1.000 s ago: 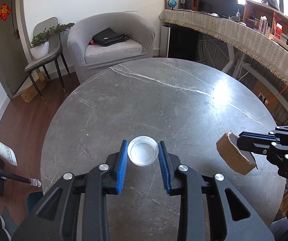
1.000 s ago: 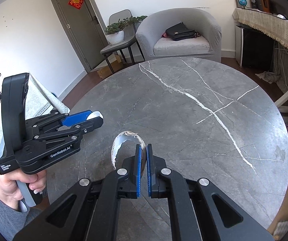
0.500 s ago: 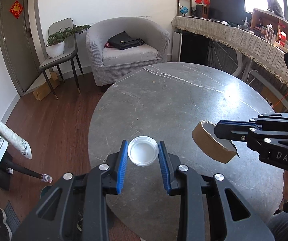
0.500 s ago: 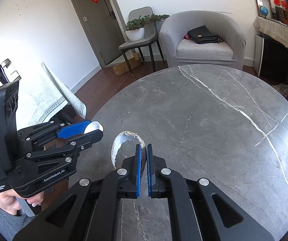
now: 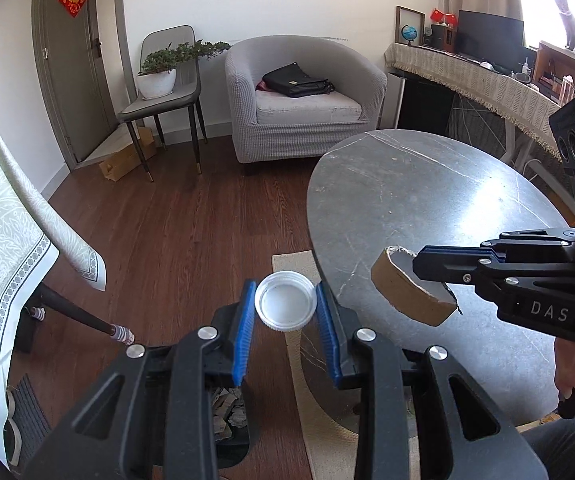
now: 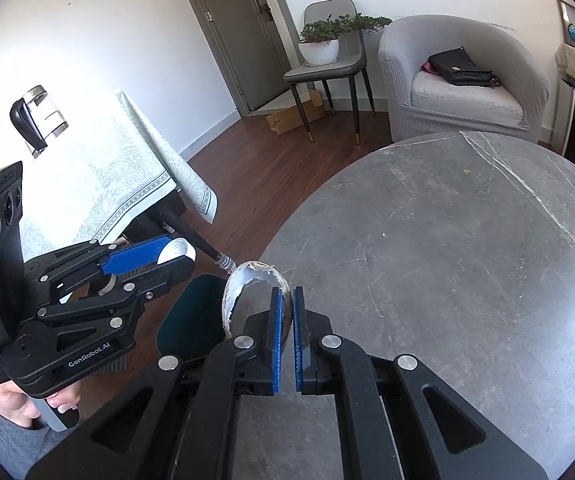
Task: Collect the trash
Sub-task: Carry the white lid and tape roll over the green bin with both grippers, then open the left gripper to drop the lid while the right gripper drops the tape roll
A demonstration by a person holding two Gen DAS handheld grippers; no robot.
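My left gripper is shut on a white plastic lid and holds it in the air past the left edge of the round grey table, above the wood floor. Below it a dark bin with scraps inside shows between the fingers. My right gripper is shut on a torn cardboard ring with a silvery lining, held over the table's left edge; the ring also shows in the left wrist view. The left gripper with the lid shows in the right wrist view.
A dark bin lid or rim sits on the floor beside the table. A table with a pale patterned cloth stands at the left. A grey armchair with a black bag and a chair with a plant stand behind.
Both grippers have swung left, from over the table to its left edge. The left gripper with the lid is now over the floor and bin. Neither grip changed.
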